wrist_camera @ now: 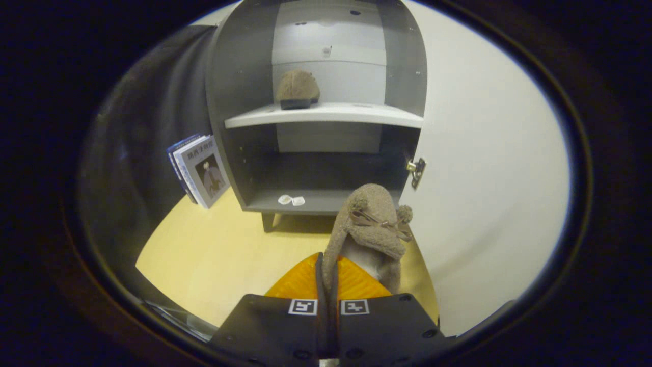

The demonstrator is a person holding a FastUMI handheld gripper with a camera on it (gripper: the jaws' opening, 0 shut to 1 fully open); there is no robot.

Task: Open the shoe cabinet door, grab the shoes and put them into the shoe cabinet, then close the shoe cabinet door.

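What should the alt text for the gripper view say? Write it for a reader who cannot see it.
The gripper is shut on a fuzzy brown shoe, holding it in front of the open grey shoe cabinet. A matching shoe sits on the cabinet's upper shelf; the white door stands open beside it, and books lean against the cabinet's other side.

The grey open-fronted shoe cabinet (316, 102) is the landmark. Its white upper shelf (326, 114) carries a brown fuzzy shoe (298, 89) left of centre, with free room to the right. Its lower compartment is open except for two small white packets (291, 200) at the front edge. The white door (484, 168) stands swung open at its right, and upright books (199, 171) stand at its left.

The gripper (328, 278) holds its fingers pinched on a second brown fuzzy shoe (369, 229), in front of the lower compartment.
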